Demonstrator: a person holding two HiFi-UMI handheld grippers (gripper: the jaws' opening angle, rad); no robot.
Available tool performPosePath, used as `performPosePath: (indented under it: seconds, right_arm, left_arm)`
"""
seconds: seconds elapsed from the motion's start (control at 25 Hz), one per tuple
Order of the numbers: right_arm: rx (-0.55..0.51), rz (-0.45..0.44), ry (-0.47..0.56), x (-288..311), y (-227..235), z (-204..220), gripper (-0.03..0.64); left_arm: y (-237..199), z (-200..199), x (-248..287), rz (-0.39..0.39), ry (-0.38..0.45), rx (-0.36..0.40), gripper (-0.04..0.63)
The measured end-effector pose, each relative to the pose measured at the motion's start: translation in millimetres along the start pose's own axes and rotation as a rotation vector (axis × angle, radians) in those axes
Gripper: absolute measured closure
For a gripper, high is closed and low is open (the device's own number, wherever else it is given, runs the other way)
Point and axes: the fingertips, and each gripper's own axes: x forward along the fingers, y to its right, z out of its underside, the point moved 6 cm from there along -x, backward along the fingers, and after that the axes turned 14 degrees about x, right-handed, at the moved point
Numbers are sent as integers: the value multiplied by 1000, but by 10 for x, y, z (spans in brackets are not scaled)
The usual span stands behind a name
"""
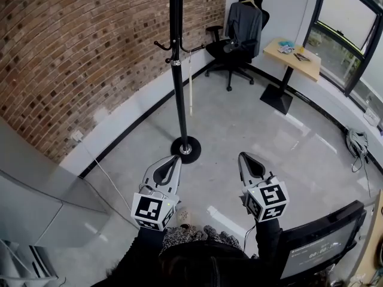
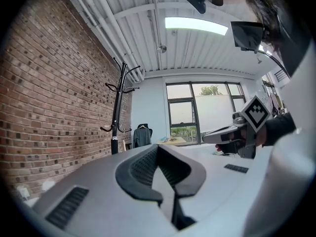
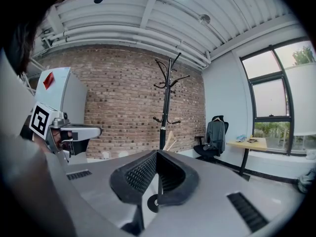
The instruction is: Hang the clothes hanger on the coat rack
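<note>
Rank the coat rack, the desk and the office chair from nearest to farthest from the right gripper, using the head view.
1. Coat rack, base just left of the right gripper.
2. Desk, farther ahead on the right.
3. Office chair, far corner.

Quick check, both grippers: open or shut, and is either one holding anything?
Left gripper: shut, nothing between its jaws.
Right gripper: shut, nothing between its jaws.
</note>
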Motion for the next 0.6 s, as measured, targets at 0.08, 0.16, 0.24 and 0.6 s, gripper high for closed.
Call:
performPosePath:
  seconds: [0.08, 0.16, 0.24, 0.6]
  right_arm:
    - [1, -2, -3, -39, -8, 6, 607]
    - [-2, -5, -3, -69, -11, 0, 609]
    - [-1, -4, 0, -106, -2, -4, 609]
    - [-2, -2, 9, -203, 35, 4, 609]
  left_arm:
    - [33, -24, -15, 4, -2, 2, 588]
    - [59, -62, -17, 7, 1, 7, 588]
    - [87, -88, -22, 10, 2, 11, 588]
    - [160, -150, -32, 13, 4, 24, 588]
